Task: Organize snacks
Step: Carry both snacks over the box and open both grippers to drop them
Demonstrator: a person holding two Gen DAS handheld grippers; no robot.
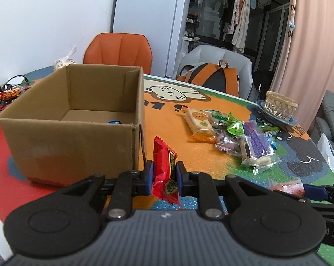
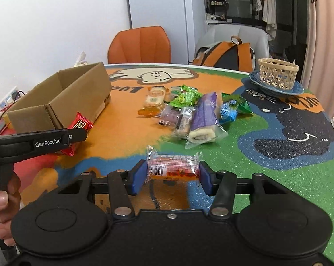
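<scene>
My left gripper (image 1: pixel 164 174) is shut on a red snack packet (image 1: pixel 166 173), held upright just right of the near corner of an open cardboard box (image 1: pixel 74 119). The box holds a small blue item (image 1: pixel 114 122). My right gripper (image 2: pixel 171 174) is shut on a clear-wrapped orange-red snack (image 2: pixel 172 166), held above the mat. A pile of wrapped snacks (image 2: pixel 189 110) lies mid-table, among them a purple roll cake (image 2: pixel 204 115). In the right wrist view the left gripper (image 2: pixel 78 133) with the red packet (image 2: pixel 79 124) is beside the box (image 2: pixel 63 97).
A woven basket (image 2: pixel 277 73) sits on a blue plate (image 2: pixel 297 89) at the far right. An orange chair (image 2: pixel 140 44) and a grey chair with a backpack (image 2: pixel 229 53) stand behind the table. Cables and clutter (image 1: pixel 5 93) lie left of the box.
</scene>
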